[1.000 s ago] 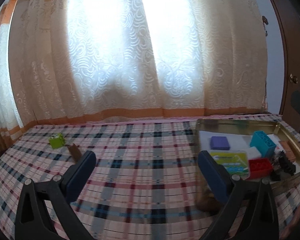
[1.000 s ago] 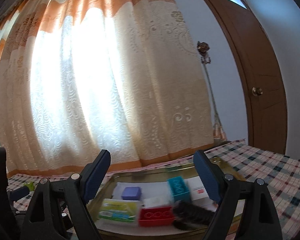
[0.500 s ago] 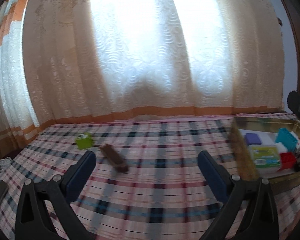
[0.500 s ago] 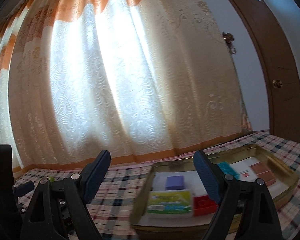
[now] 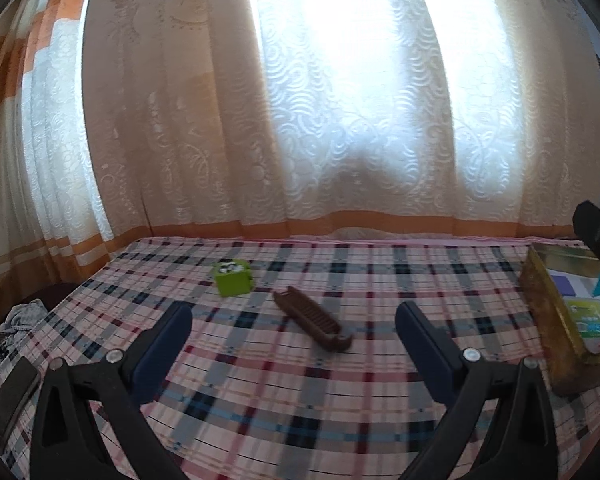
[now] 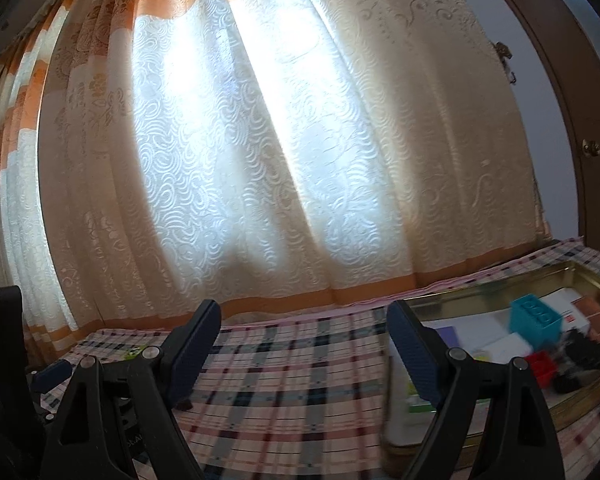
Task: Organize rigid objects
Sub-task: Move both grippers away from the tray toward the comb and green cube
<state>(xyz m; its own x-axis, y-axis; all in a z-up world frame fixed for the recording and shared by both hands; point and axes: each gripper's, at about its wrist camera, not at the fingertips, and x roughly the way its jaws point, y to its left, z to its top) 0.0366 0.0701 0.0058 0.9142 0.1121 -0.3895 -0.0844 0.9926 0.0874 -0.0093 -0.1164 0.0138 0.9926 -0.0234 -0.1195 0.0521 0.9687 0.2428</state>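
Observation:
A brown comb (image 5: 314, 317) lies on the plaid cloth (image 5: 284, 380), straight ahead of my open, empty left gripper (image 5: 292, 334). A green cube (image 5: 234, 277) sits just behind it to the left. A gold metal tray (image 5: 542, 312) at the right holds several items: a purple block (image 5: 565, 284), a green-and-white card (image 5: 586, 316), a red brick (image 6: 542, 365) and a teal brick (image 6: 534, 319). My right gripper (image 6: 306, 350) is open and empty, above the cloth left of the tray (image 6: 480, 285).
Lace curtains (image 5: 340, 120) hang along the far edge of the cloth. A dark flat phone-like object (image 5: 10, 398) and a crumpled grey cloth (image 5: 14, 322) lie at the near left. A brown door (image 6: 580, 120) stands at the right.
Both grippers have swung left. The comb and green cube now sit centred ahead of my left gripper, and the tray has shifted to the right edge of both views.

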